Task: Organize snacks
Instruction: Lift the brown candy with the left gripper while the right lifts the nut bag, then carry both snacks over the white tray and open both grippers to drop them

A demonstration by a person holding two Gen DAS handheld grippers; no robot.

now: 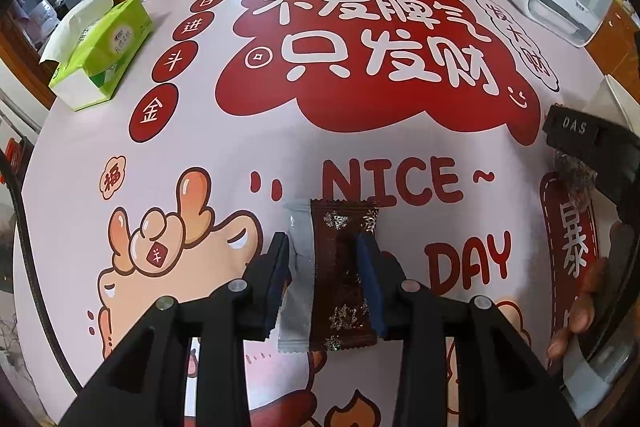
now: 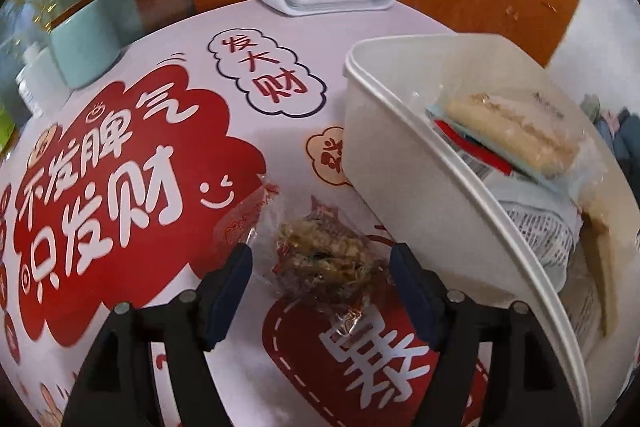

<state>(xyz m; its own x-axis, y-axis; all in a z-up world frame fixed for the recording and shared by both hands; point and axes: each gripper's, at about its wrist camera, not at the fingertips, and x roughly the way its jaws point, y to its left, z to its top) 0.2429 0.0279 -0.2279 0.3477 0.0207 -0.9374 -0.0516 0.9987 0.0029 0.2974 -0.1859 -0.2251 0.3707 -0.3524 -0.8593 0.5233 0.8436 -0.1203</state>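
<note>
White tub part-filled, three snacks left on the table.

Left wrist view: left gripper straddled a dark brown packet and a grey packet near the table's front edge; whether its pads pressed I could not tell. Right wrist view: right gripper stood apart around a clear-wrapped nut snack, just beside the tub, which already held several packets.

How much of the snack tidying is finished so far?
Partly done. The white bin already holds several packets, a pale cake on top. In hand: the left tongs straddle a brown snowflake packet and a grey packet; the right tongs stand open around a clear-wrapped nutty snack lying on the tablecloth. Those three remain outside the bin.
</note>
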